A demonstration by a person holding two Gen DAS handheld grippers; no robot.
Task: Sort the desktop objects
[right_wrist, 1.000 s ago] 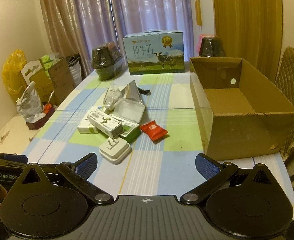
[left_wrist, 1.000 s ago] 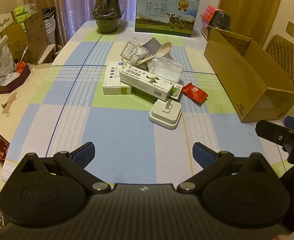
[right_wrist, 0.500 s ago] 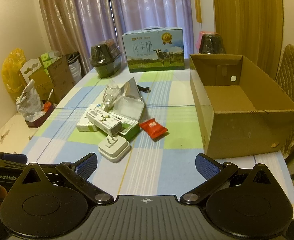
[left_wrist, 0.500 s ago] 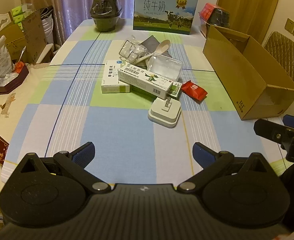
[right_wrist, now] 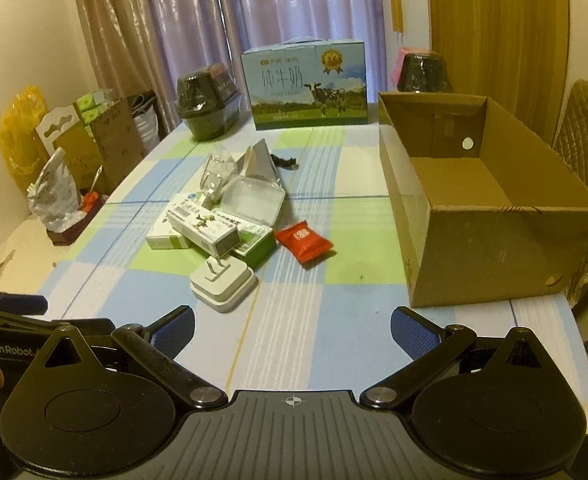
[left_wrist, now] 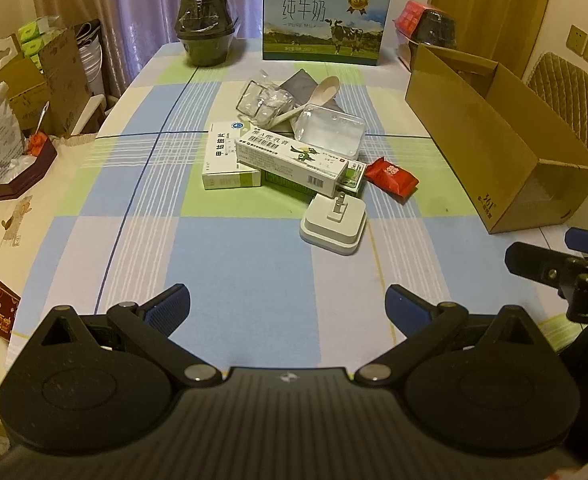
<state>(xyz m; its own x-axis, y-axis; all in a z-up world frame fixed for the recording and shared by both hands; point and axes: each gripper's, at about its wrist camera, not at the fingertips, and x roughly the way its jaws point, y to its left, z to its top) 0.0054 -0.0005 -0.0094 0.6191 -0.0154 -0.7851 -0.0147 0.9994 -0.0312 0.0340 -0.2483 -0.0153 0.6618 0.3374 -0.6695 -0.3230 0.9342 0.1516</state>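
Both tongs nearer the white charger (left_wrist: 332, 222), level, jaws wide apart.

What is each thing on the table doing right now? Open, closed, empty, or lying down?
Cardboard box: open, empty.
Milk carton: upright, closed.
White charger: lying flat, prongs up.
Red snack packet: sealed, lying alone.
Ointment box: closed, atop the pile.
Clear plastic case: closed.
Left gripper: open, empty.
Right gripper: open, empty.

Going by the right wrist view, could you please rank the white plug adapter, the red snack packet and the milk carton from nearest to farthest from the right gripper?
1. White plug adapter, just ahead of the right gripper, slightly left.
2. Red snack packet, mid-table.
3. Milk carton, at the far edge.
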